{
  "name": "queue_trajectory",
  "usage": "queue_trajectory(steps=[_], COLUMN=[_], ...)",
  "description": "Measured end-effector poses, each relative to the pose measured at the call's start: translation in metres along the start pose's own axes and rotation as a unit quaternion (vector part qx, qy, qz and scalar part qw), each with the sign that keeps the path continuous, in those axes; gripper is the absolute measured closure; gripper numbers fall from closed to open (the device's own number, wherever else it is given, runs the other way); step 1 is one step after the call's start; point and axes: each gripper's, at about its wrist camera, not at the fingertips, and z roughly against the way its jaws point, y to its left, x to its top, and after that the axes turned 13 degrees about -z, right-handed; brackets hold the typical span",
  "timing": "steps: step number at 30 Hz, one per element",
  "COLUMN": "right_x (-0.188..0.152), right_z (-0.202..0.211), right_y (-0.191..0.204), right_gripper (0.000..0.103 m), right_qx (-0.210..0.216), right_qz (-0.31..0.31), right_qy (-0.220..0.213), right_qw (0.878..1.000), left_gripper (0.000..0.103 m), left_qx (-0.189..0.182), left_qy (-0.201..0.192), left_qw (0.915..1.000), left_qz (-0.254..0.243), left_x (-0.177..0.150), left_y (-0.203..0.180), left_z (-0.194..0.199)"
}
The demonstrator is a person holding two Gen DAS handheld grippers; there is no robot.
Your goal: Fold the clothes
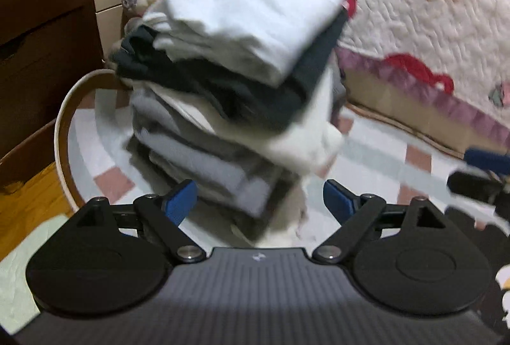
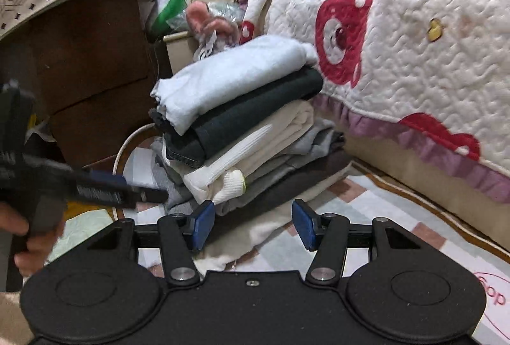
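Stack of folded clothes (image 2: 242, 125) sits on the patterned rug (image 2: 376, 217) near its far edge, close to the bed side under the quilted bedspread (image 2: 414, 35): pale blue piece (image 2: 229, 74) on top, dark one (image 2: 255, 112) under it, cream and grey layers below. Right gripper (image 2: 253, 223) is wide open, holding nothing, just short of the stack's base, with a cream edge of cloth between its pads. Left gripper (image 1: 259, 203) is also wide open and empty, pointed at the stack's lower grey layers; contact unclear through motion blur.

Soft indoor light, motion blur, fisheye-warped edges
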Motion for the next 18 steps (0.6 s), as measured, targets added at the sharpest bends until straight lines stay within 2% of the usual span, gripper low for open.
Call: queue_trajectory(steps=[4, 7, 15, 18], right_x=[-0.012, -0.028, -0.058, -0.064], right_z=[0.025, 0.039, 0.088, 0.103], right_y=[-0.010, -0.016, -0.031, -0.034], right_gripper=[0.039, 0.036, 0.033, 0.032], right_qx=[-0.012, -0.025, -0.025, -0.023], right_qz=[-0.022, -0.029, -0.067, -0.073], right_qy=[-0.017, -0.004, -0.044, -0.057], right_qw=[1.000, 0.999, 0.996, 0.995], left_gripper=[0.005, 0.002, 0.000, 0.000], left_qx=[0.017, 0.027, 0.067, 0.066], left_qy=[-0.011, -0.009, -0.004, 0.004], left_qw=[0.9995, 0.9990, 0.9965, 0.9967], left_qz=[-0.022, -0.035, -0.050, -0.047], left_x=[-0.013, -0.021, -0.034, -0.039], left_y=[-0.035, -0.059, -0.101, -0.109], left_z=[0.019, 0.030, 0.063, 0.069])
